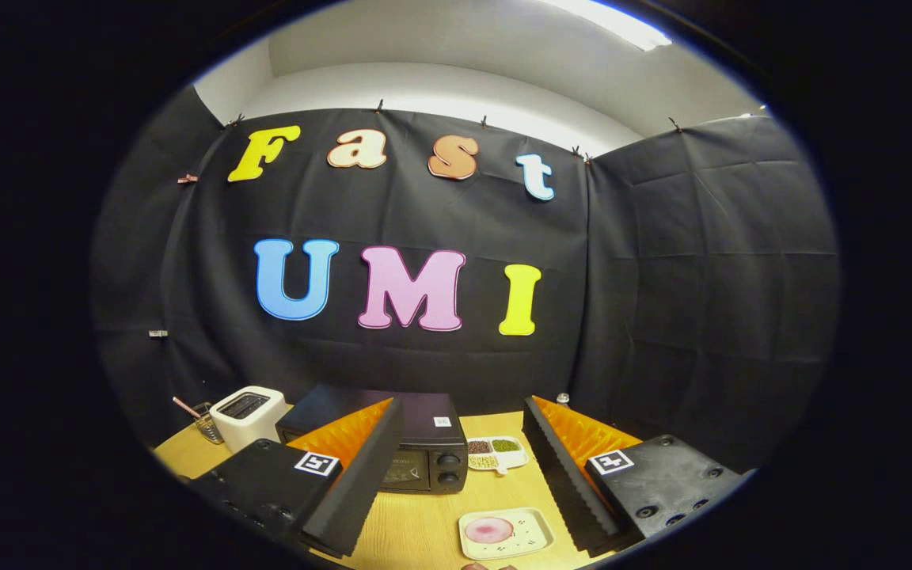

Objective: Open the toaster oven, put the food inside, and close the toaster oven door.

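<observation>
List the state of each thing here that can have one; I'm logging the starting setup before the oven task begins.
Black toaster oven: door shut, standing on the wooden table beyond the fingers.
White pop-up toaster: upright, beside the oven.
Cream rectangular tray: flat on the table between the fingers, holding a pink round food piece.
White divided dish: compartments filled.
Gripper: open, holding nothing.

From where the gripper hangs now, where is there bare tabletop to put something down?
The open gripper frames bare wooden table between the toaster oven, the divided dish and the tray of food. It is crowded around the white toaster.
</observation>
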The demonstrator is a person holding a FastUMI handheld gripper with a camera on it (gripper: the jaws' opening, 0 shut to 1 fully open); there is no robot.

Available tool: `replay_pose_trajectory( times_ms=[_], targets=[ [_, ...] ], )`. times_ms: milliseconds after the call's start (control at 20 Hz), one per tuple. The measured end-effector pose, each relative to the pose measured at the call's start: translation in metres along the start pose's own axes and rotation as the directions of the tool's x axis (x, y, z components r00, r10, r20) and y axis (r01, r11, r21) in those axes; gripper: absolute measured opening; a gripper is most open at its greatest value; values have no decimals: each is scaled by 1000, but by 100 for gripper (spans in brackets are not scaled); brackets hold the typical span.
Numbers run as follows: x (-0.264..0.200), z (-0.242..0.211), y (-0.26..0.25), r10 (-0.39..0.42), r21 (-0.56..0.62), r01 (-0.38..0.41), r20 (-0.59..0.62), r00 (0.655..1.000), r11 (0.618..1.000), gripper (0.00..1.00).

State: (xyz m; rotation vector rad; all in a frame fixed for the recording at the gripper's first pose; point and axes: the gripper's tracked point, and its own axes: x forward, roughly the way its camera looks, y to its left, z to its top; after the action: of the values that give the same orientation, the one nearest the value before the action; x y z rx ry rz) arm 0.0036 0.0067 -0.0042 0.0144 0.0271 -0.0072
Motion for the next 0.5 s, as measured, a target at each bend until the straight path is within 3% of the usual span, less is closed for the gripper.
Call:
replay_pose_trajectory(
  times_ms=[500],
  targets=[
    [28,-14,33,49,51,-47,-41,998,998,98]
  ],
)
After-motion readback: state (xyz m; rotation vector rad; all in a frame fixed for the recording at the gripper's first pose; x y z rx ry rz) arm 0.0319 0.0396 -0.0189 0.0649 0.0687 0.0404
